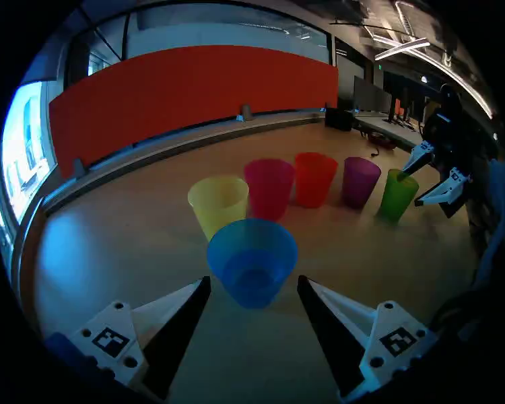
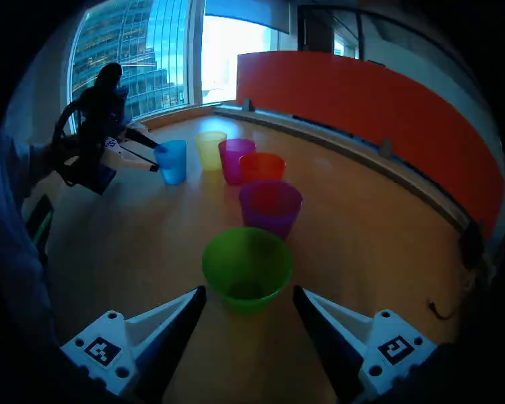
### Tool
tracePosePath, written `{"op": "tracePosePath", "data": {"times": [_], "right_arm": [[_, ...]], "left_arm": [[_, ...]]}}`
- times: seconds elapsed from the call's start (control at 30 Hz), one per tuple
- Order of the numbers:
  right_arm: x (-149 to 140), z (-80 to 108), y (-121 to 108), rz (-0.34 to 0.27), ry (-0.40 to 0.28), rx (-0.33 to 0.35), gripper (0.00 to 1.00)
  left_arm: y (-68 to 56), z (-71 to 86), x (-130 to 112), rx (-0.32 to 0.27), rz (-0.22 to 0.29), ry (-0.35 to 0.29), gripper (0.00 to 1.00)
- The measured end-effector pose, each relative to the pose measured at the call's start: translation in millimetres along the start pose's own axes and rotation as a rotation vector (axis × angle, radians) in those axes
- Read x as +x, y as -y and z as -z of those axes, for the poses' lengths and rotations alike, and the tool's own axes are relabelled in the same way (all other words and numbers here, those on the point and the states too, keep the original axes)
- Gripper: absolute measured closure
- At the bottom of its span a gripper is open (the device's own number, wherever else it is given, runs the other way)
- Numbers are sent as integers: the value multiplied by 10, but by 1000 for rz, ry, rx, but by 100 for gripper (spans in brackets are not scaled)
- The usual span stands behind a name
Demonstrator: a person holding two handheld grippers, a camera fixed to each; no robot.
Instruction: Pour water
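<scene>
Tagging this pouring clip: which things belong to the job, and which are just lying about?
Job, likely: blue cup, green cup, left claw, right claw.
Lying about: yellow cup, pink cup, orange cup, purple cup, red wall panel.

Setting: open-plan office. Evidence: row of monitors (image 1: 372,95), strip ceiling lights (image 1: 402,47), long red partition (image 1: 185,87) along the wooden surface (image 1: 118,249), large windows (image 2: 225,60) facing glass high-rise towers (image 2: 118,54).

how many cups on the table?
6, in a curved row: blue cup between the open jaws of the left gripper, then yellow cup, pink cup, orange cup, purple cup, and green cup between those of the right gripper. None seems hidden.
</scene>
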State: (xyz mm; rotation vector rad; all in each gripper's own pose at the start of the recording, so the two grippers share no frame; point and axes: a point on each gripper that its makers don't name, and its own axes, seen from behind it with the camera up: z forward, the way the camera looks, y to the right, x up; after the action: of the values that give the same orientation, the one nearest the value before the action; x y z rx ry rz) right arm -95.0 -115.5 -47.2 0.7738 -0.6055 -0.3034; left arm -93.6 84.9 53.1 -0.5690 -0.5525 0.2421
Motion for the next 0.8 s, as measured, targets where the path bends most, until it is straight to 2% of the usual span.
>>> {"op": "tracePosePath", "data": {"times": [0.3,0.5,0.57,0.63,0.8], "right_arm": [[28,-68,-4,-12,-4,4,0],[33,-81,-23,-14,-4,5,0],[43,-80,-20,-14,-4,6,0],[52,-81,-15,-14,-5,7,0],[71,-88,-3,-11,-8,9,0]], "left_arm": [[31,-149,116,-6,-22,2,4],[24,-192,127,-10,-24,6,4],[23,-202,121,-13,-22,8,5],[24,-212,120,-15,-21,9,13],[27,-221,124,-18,-17,8,13]]}}
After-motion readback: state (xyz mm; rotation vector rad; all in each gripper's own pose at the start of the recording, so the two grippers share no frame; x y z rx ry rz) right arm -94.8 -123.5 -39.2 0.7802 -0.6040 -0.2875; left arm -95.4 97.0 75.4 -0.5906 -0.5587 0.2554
